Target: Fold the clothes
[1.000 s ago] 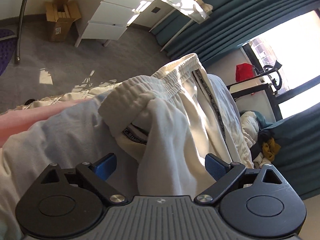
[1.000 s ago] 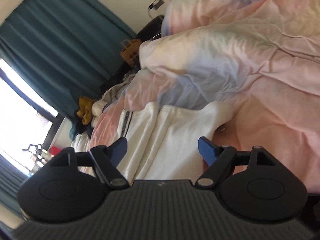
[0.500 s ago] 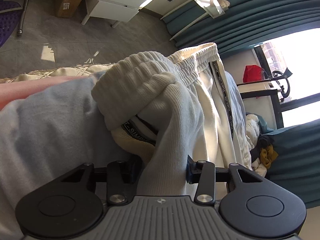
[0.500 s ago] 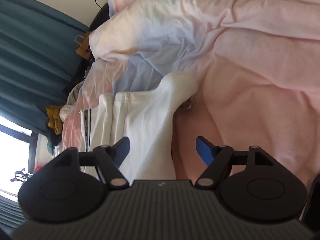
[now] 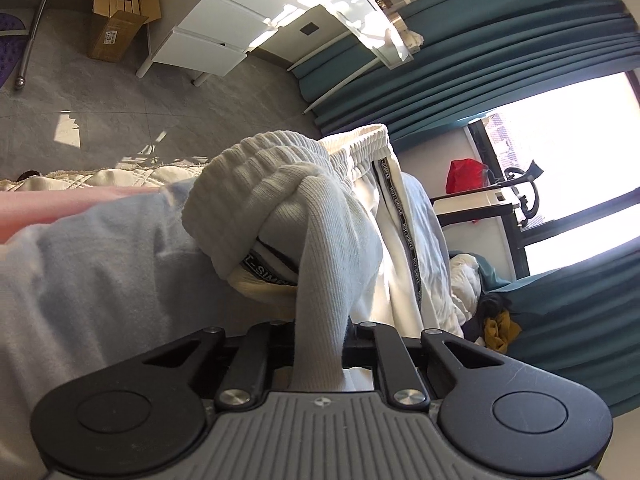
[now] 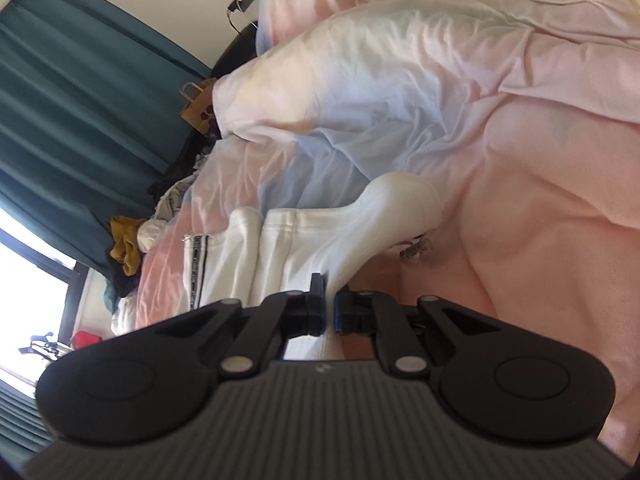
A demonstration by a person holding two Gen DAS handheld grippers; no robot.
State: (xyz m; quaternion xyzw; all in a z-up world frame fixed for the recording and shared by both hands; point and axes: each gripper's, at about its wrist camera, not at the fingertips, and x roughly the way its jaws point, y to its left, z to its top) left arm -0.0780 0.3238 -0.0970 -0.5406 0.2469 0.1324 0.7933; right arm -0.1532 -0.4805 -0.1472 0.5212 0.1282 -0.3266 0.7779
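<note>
White sweatpants (image 5: 360, 216) with an elastic waistband and a black lettered side stripe lie on a pastel pink and blue duvet (image 5: 100, 264). My left gripper (image 5: 320, 332) is shut on a bunched fold of the pants near the waistband. In the right wrist view the pants (image 6: 280, 248) show their ribbed cuff end, and my right gripper (image 6: 329, 312) is shut on the edge of that fabric. Both pinched folds rise from the bed into the jaws.
A white drawer unit (image 5: 224, 28) and a cardboard box (image 5: 120, 20) stand on the grey floor beyond the bed. Teal curtains (image 5: 480, 40) frame a bright window. A pile of clothes (image 6: 132, 248) and a paper bag (image 6: 196, 108) sit by the bed's far side.
Both grippers were open around the pants a second ago. The left one shut first on the waistband fold, then the right one shut on the cuff end.
</note>
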